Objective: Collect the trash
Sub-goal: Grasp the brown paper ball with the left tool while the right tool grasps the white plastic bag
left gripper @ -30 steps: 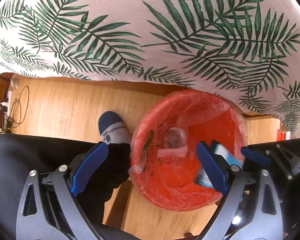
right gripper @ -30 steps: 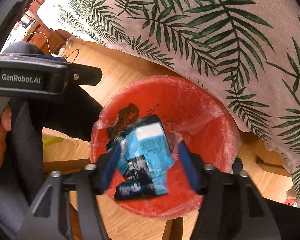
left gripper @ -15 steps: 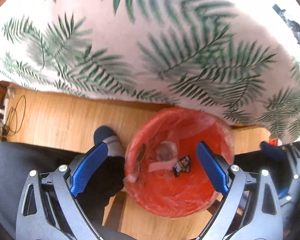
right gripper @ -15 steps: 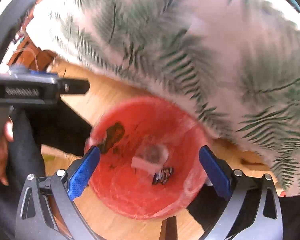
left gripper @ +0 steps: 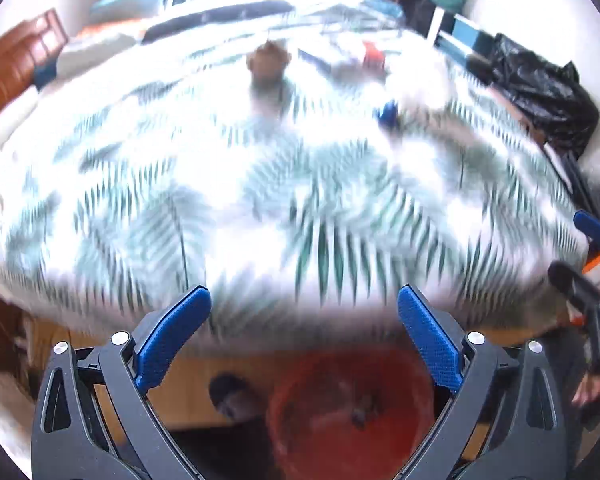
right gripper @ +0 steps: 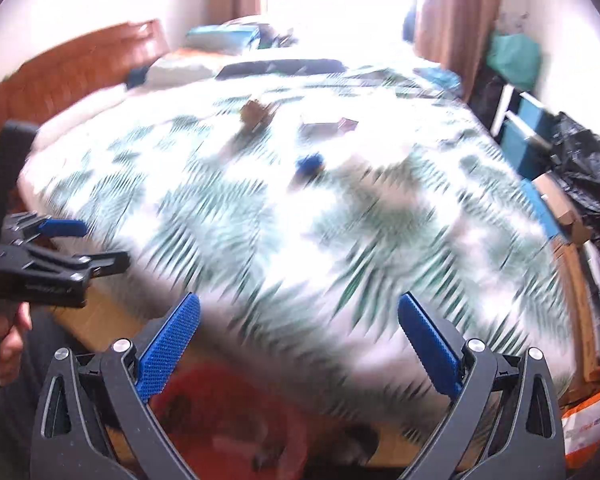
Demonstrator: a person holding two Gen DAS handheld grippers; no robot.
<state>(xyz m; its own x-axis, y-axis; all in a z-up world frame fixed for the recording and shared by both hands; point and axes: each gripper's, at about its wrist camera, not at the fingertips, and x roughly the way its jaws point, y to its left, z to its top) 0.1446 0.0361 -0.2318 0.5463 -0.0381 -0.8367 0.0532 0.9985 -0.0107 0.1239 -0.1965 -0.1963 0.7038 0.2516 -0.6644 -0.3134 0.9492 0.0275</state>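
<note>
Red plastic marked the bin (left gripper: 352, 412) at the bottom centre of the left wrist view, on the wood floor below the edge of the leaf-print bedspread (left gripper: 260, 200). Scraps lay inside it, too blurred to name. Left gripper (left gripper: 304, 340) stood released, nothing between its blue pads. Right gripper (right gripper: 300, 344) likewise gaped wide and empty above the bin (right gripper: 220, 420). Small blurred items, one blue (right gripper: 310, 164) and one brown (right gripper: 254, 114), lay on the bed in the upper middle.

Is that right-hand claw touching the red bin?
Apart. In the right wrist view, the right gripper is open and empty, with the red bin blurred on the floor well beyond its fingertips.
</note>
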